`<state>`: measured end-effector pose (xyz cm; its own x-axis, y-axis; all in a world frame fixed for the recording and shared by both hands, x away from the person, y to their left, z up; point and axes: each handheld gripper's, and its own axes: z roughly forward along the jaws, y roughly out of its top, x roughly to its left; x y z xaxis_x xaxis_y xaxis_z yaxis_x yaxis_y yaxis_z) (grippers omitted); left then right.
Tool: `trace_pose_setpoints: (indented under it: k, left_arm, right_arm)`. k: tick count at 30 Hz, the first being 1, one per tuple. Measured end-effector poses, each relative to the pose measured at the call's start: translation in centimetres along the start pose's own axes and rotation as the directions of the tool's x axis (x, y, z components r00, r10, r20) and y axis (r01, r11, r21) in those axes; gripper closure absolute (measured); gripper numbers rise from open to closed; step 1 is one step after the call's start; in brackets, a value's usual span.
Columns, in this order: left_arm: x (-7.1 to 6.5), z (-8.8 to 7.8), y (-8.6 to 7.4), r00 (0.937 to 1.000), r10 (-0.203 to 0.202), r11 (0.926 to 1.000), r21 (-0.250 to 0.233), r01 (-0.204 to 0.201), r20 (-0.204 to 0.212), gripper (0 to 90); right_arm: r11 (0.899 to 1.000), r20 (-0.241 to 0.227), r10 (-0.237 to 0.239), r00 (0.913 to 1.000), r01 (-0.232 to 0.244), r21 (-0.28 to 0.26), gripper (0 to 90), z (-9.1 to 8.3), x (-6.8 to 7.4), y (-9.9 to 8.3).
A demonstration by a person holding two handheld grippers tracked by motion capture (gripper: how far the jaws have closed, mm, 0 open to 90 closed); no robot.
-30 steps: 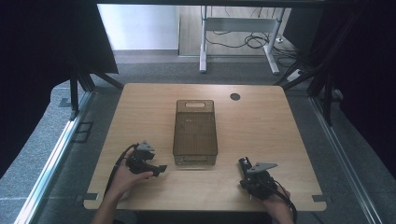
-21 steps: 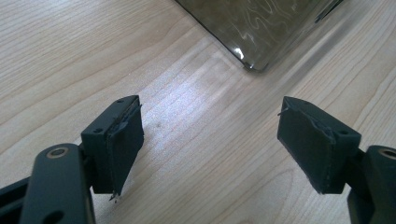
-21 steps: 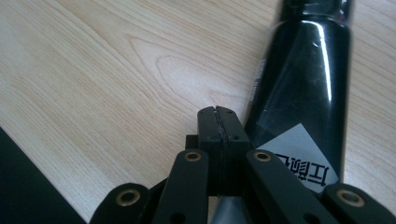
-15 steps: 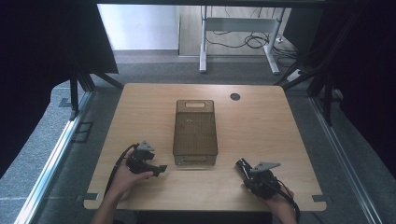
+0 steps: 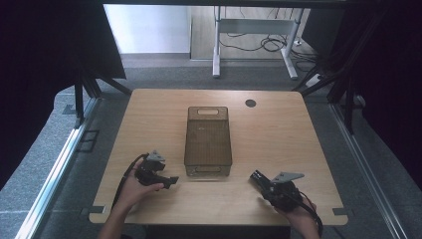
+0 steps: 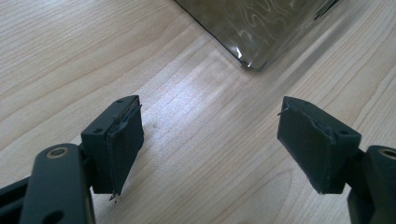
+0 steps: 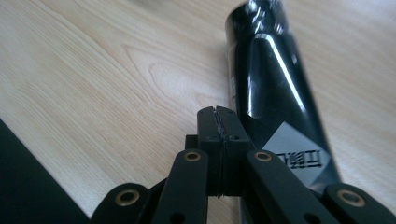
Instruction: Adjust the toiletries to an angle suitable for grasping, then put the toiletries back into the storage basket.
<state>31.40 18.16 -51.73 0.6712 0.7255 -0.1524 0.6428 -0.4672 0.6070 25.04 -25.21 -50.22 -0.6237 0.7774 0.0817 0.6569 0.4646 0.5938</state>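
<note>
A smoky see-through bin [image 5: 208, 137] stands lengthwise in the middle of the wooden table [image 5: 149, 119], and its near corner [image 6: 254, 44] shows in the left gripper view. My left gripper [image 5: 170, 180] [image 6: 210, 140] rests on the table just left of the bin's near end, open, with bare wood between its pads. My right gripper [image 5: 256, 176] [image 7: 218, 116] lies near the front right, shut with nothing between the pads. A glossy black cylinder [image 7: 271, 88] with a grey diamond label lies on the table right beside the shut jaws, not gripped.
A round black grommet hole [image 5: 250, 103] sits at the table's far right. The table's front edge runs close under both hands. Grey floor, a metal rail at left and a desk frame with cables lie beyond the table.
The right gripper has shifted only slightly near the front edge, still shut. The left gripper and the bin have kept still.
</note>
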Motion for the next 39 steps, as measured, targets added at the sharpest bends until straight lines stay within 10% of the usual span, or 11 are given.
trace_pose_setpoints:
  k: [7,14,39]
  left_arm:
    - [0.0,0.2,-0.1,1.0000,-0.004,0.9999,0.011,0.004,-0.002,23.0]
    - [0.3,0.1,-0.1,0.9999,-0.013,0.9999,0.003,0.013,0.002,23.0]
    - [0.3,0.2,-0.1,1.0000,-0.004,1.0000,0.009,0.004,0.001,22.9]
  right_arm:
    - [0.999,0.013,-0.022,0.9997,0.023,-0.033,68.7,-1.7,-0.3,1.4]
    - [0.995,0.030,-0.061,0.9977,0.059,0.085,50.3,-0.5,-0.5,2.9]
    - [0.970,0.052,-0.039,0.9979,0.025,0.240,33.4,1.6,-2.2,4.7]
